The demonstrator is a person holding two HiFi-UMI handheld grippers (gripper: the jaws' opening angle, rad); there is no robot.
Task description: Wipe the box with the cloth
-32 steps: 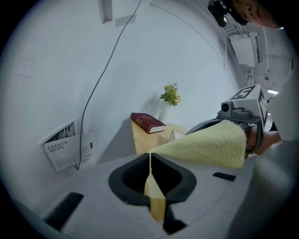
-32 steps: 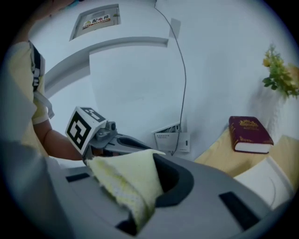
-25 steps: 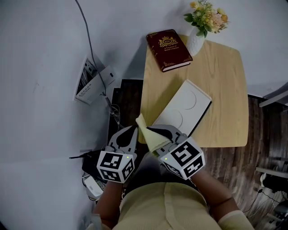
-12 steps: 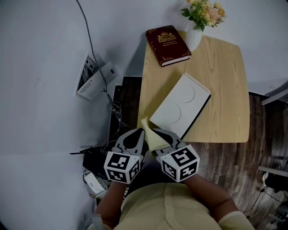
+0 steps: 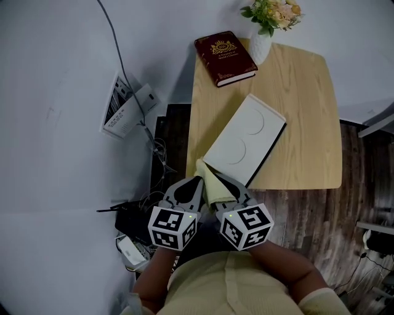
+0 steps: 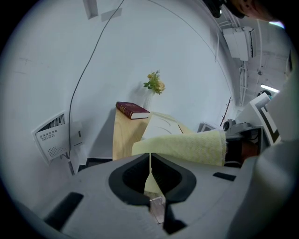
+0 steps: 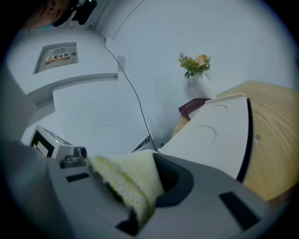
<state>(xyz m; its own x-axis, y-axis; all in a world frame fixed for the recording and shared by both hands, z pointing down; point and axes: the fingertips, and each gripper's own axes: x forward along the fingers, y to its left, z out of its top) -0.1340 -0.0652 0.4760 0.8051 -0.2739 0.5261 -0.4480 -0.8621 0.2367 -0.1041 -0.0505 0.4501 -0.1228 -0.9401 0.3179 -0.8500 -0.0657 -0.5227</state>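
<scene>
A small pale wooden table stands pushed against a plain white wall, over a floor of dark wooden planks. At the table's far corner a dark red book lies flat, and just beside it a white vase holds yellow and peach flowers. The white box, flat and marked with two round impressions on its lid, lies slantwise on the table's near left part, one corner reaching the edge nearest the person. Both grippers hang side by side just off that corner, over the floor. The right gripper has its jaws closed on the yellow cloth, which sticks up in a folded wad between them and points toward the box's corner without clearly touching it. The left gripper has its jaws pressed together tip to tip with nothing pinched between them; in its own view the cloth passes behind the tips. Left of the table a thin dark cable runs up the wall, a white device leans at the wall's foot, and a tangle of wires lies on the floor below it.
</scene>
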